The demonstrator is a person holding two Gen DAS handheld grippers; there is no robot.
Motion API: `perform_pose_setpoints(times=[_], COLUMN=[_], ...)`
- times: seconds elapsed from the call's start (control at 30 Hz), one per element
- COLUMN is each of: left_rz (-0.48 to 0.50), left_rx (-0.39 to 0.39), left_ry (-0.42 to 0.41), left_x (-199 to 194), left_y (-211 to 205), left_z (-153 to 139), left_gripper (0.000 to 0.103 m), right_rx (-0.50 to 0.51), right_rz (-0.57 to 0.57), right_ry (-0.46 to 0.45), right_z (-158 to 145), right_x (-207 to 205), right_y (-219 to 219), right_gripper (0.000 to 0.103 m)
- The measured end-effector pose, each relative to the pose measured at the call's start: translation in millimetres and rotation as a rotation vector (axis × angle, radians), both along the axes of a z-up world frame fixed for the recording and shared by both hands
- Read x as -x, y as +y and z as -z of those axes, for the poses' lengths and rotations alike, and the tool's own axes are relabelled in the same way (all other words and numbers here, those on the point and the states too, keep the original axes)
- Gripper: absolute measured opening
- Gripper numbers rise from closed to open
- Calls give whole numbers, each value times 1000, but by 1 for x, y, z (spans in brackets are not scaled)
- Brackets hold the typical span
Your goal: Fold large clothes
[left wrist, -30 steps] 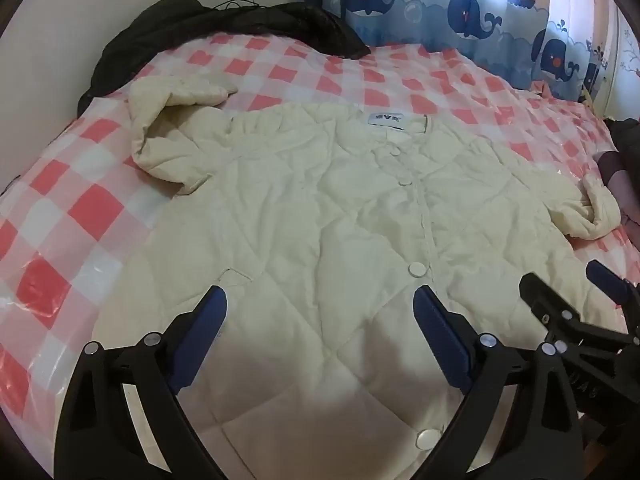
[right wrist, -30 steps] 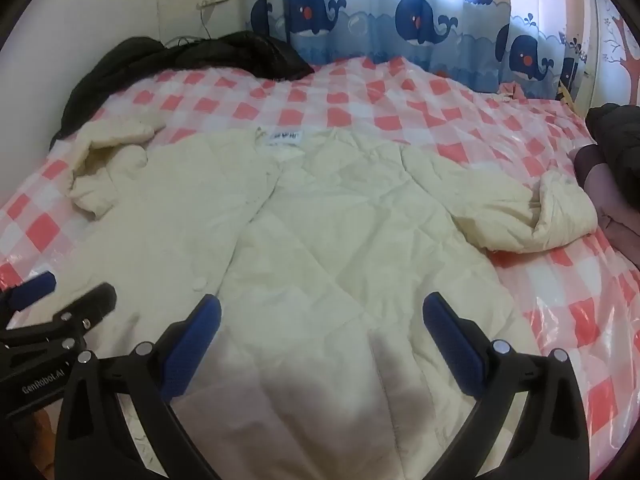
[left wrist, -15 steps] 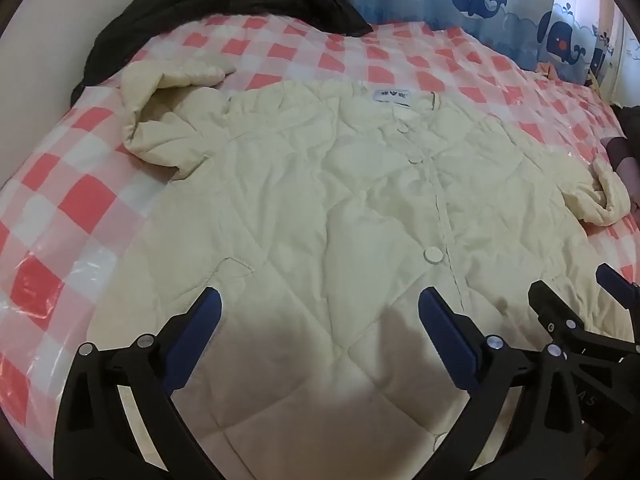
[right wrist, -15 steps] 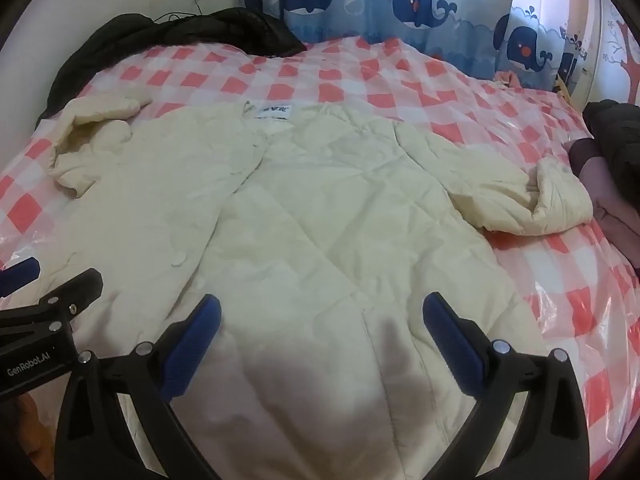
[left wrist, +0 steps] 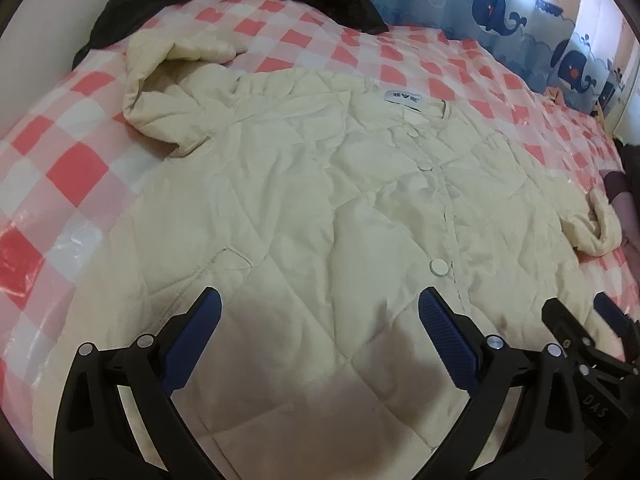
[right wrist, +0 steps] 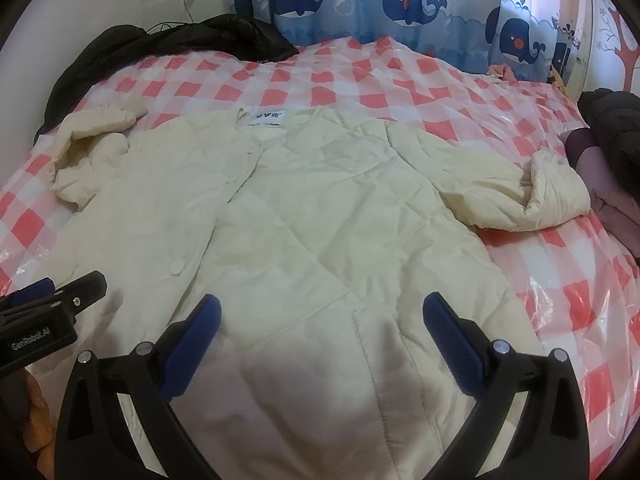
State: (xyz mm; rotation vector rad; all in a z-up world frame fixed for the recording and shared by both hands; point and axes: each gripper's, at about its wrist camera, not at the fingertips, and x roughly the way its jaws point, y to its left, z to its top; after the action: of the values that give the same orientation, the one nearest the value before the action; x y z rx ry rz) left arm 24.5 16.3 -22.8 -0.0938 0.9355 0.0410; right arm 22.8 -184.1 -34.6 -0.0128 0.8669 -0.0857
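Observation:
A cream quilted jacket (left wrist: 320,208) lies buttoned and face up on the bed, collar label at the far end. Its left sleeve (left wrist: 172,92) is bunched at the upper left; the right sleeve (right wrist: 532,196) is crumpled at the right. My left gripper (left wrist: 320,308) hovers open over the jacket's lower left panel, holding nothing. My right gripper (right wrist: 320,312) is open above the jacket (right wrist: 340,216) at its lower right panel, near a pocket seam. Each gripper shows at the edge of the other's view.
The bed has a pink-and-white checked cover (right wrist: 400,80) under shiny plastic. A black garment (left wrist: 224,4) lies along the far left edge by the wall. Dark and mauve clothes (right wrist: 608,144) are piled at the right. A whale-print curtain (right wrist: 400,4) hangs behind.
Both grippers have moved forward and slightly lower over the jacket's bottom part. Both stay open. The jacket has not shifted.

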Motion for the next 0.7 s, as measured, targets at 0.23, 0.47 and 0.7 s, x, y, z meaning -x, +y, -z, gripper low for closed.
perform_pose_setpoints(times=[0.23, 0.47, 0.7], left_rz=[29, 35, 38], left_rx=[-21, -33, -44], left_ry=[4, 10, 7], left_x=[0, -1, -1], left_y=[-6, -9, -10], left_z=[0, 2, 2], left_gripper=[95, 95, 95], right_rx=[2, -3, -6], right_rz=[-17, -20, -20], right_ry=[-2, -3, -4], right_z=[-1, -2, -2], right_x=[1, 1, 1], right_y=[2, 2, 2], right_gripper=[97, 97, 97])
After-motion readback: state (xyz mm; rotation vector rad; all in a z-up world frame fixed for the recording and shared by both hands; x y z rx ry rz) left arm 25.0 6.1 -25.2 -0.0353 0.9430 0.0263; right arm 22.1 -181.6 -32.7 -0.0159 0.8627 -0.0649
